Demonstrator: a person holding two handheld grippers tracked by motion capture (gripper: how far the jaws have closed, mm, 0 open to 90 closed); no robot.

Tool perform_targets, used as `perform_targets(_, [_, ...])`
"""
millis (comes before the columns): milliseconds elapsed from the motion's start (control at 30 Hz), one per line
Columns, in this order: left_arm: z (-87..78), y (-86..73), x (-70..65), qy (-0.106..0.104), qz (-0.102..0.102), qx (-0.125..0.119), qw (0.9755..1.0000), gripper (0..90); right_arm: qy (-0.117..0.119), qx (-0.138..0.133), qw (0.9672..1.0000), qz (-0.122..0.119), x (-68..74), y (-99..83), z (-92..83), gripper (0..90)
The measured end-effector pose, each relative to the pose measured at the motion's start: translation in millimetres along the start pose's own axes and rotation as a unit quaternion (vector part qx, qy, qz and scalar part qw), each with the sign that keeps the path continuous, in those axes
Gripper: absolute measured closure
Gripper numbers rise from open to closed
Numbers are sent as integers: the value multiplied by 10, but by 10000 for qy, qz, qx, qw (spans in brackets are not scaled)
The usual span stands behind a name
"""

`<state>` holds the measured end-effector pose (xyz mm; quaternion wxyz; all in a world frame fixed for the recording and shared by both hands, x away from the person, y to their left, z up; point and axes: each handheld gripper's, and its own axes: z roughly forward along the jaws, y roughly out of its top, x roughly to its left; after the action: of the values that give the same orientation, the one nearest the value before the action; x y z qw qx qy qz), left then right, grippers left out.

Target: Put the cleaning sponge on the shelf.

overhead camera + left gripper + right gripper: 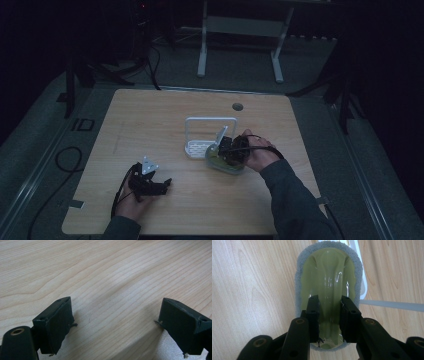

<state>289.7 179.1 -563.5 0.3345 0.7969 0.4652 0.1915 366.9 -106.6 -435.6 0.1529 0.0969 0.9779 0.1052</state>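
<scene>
Right gripper clamped on a scrubbing brush beside a white rack

The brush [328, 285], a pale green handle ridge ringed by a grey scrubbing pad, lies on the desk [150, 125] right of centre, its far end touching the low tray of the white rack [202, 136]. The right gripper [329, 315] comes down on it from the near right, its jaws closed on the raised green ridge, one on each side. The left gripper [150, 181] rests on the desk well apart at the near left, and its jaws stand wide open over bare wood by the desk's edge, holding nothing.
</scene>
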Motion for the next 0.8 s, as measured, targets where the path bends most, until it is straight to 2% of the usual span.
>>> perform_targets(100, [0, 0, 0, 0, -1, -1, 10000, 122, -19, -9, 10000, -94, 2, 15, 1, 718])
perform_targets(433, [0, 0, 0, 0, -1, -3, 10000, 122, 17, -24, 9999, -142, 8, 68, 33, 718])
perform_targets(800, [0, 0, 1, 1, 5, -2, 10000, 122, 1, -47, 9995, -306, 11, 122, 29, 718])
